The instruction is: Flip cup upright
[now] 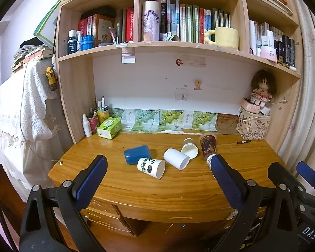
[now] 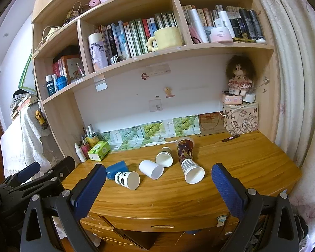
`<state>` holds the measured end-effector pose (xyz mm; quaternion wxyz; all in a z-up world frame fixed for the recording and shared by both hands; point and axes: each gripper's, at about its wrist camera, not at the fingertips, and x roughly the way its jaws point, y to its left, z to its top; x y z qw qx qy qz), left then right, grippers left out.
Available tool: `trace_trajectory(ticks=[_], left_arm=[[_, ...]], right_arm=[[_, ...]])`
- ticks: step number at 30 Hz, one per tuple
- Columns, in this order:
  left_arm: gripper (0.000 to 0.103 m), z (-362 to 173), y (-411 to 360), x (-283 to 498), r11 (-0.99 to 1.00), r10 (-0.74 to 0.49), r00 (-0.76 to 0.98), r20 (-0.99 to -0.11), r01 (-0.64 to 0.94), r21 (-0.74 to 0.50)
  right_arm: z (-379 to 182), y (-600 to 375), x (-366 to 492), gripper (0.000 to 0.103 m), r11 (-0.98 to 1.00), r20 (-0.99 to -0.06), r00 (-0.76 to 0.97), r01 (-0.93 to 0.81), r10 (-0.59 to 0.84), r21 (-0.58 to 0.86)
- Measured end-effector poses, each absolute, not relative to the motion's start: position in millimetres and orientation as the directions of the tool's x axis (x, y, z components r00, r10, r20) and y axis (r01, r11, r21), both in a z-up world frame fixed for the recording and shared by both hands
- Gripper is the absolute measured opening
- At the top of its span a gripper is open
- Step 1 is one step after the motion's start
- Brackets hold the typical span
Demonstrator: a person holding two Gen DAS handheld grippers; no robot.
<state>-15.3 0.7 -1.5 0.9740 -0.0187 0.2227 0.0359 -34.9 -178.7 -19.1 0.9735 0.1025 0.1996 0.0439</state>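
On the wooden surface (image 1: 136,189) lie a blue cup (image 1: 136,153), a panda-printed cup (image 1: 150,167), two white cups (image 1: 176,158) (image 1: 190,148) and a patterned cup (image 1: 208,145), all tipped over. The left hand-held gripper (image 1: 157,166) hangs before them, jaws spread wide with nothing between, and the right hand-held gripper (image 1: 294,180) shows at the right edge.

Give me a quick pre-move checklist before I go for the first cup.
1. Left gripper jaws open and empty: ok.
2. Right gripper jaws open and empty: ok.
3. Cups lying on their sides, needing flipping: ok; panda cup, plain white cup, checkered cup.
4. Panda cup free of the blue cup behind it: cannot tell.
5. Bare desk to stand cups on: ok.
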Motion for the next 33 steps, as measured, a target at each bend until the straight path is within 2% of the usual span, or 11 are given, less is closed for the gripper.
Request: trace_trajectory(ticks=[11,19,33], left_arm=[[0.099,-6,7,-17,0.994,0.087,0.876,-0.474,-0.106,-0.013],[0.099,-14,4,-3,0.998,0.028,0.851,-0.524,-0.056,-0.038],[0.100,-25,-19,52,1.000,-0.017,0.785,-0.619,0.029,0.009]], right_arm=[[-23,-173,-32,0.101,0.969,-0.398,0.902,-0.077,0.169,0.237],[-27,-173,-29,0.101,0.970,-0.428,0.890,-0.058,0.157,0.235],[-40,-192,3,0.101,0.966,-0.503,0.857,0.029,0.109,0.259]])
